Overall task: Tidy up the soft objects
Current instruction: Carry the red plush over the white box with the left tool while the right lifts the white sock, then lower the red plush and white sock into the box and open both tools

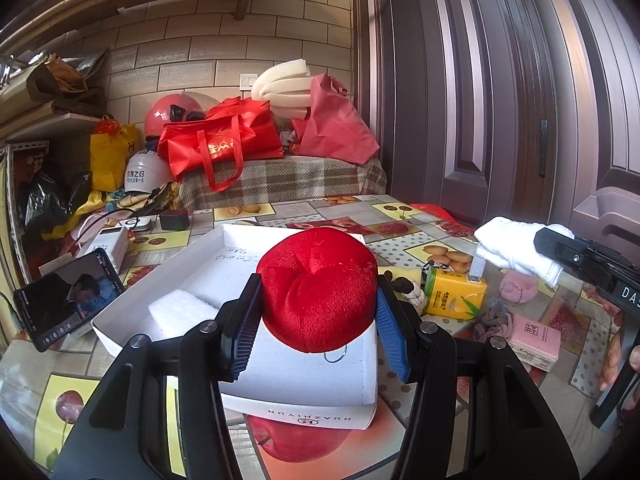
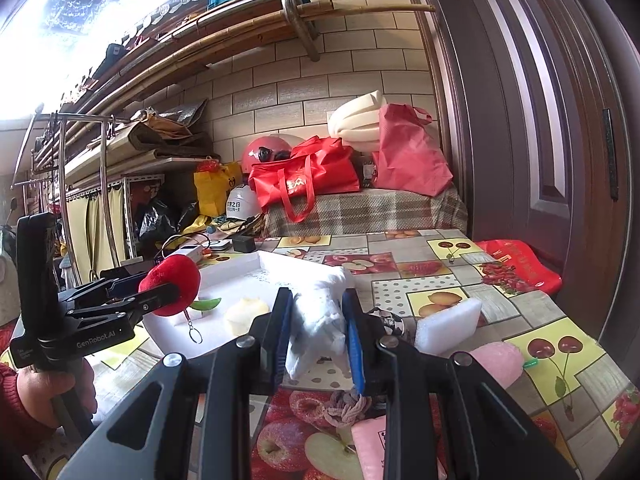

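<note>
My left gripper [image 1: 314,320] is shut on a red plush apple [image 1: 318,290], held just above the near end of a white shallow box [image 1: 304,384]. A white foam pad [image 1: 178,310] lies inside the box. In the right wrist view the same plush apple [image 2: 172,286] hangs over the box [image 2: 280,264], its green leaf and key ring dangling. My right gripper [image 2: 318,336] is shut on a white soft cloth [image 2: 320,316], held above the table to the right of the box. That cloth [image 1: 514,246] shows at the right of the left wrist view.
On the fruit-print tablecloth [image 2: 440,280] lie a yellow tissue pack [image 1: 454,294], a pink tissue pack [image 1: 536,338], a knotted rope toy [image 2: 346,404], a pink fluffy item [image 1: 516,288] and a white foam block [image 2: 450,326]. A phone [image 1: 66,302] leans at left. Red bags [image 1: 218,142] sit behind.
</note>
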A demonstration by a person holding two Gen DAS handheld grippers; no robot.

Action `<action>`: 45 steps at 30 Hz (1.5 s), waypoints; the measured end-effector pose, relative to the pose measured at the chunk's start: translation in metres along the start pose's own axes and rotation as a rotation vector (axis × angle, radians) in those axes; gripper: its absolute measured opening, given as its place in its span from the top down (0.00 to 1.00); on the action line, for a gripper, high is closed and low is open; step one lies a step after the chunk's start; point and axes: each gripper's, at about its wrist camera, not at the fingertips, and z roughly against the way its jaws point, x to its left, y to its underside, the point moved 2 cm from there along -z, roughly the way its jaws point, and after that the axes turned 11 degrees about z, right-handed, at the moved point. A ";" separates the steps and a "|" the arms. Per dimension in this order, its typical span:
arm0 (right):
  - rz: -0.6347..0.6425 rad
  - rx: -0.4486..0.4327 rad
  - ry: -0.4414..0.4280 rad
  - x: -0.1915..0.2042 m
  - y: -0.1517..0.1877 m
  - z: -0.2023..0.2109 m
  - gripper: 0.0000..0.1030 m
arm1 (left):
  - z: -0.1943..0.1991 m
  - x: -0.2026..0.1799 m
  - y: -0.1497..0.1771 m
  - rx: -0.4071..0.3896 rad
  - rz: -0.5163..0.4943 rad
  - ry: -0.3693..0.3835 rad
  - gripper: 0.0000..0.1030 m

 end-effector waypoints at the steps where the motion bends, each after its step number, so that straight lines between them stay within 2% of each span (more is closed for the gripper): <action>1: 0.002 0.001 -0.001 0.001 0.000 -0.001 0.76 | 0.000 0.002 0.000 -0.002 0.001 -0.007 0.48; 13: 0.031 0.008 -0.020 0.024 -0.006 -0.020 0.76 | -0.006 0.022 -0.002 0.014 0.013 -0.049 0.48; 19: 0.066 0.018 -0.057 0.044 -0.008 -0.036 0.76 | -0.012 0.032 -0.005 0.011 0.010 -0.074 0.48; 28: 0.138 0.061 -0.125 0.085 -0.011 -0.072 0.76 | -0.024 0.065 -0.014 0.001 0.047 -0.140 0.48; 35: 0.140 0.100 -0.179 0.105 -0.013 -0.101 0.76 | -0.042 0.073 -0.019 0.008 0.026 -0.176 0.48; 40: 0.146 0.101 -0.159 0.111 -0.017 -0.121 0.76 | -0.059 0.078 -0.024 0.012 0.015 -0.200 0.48; 45: 0.148 0.114 -0.115 0.108 -0.023 -0.150 0.76 | -0.073 0.089 -0.031 0.022 0.047 -0.213 0.47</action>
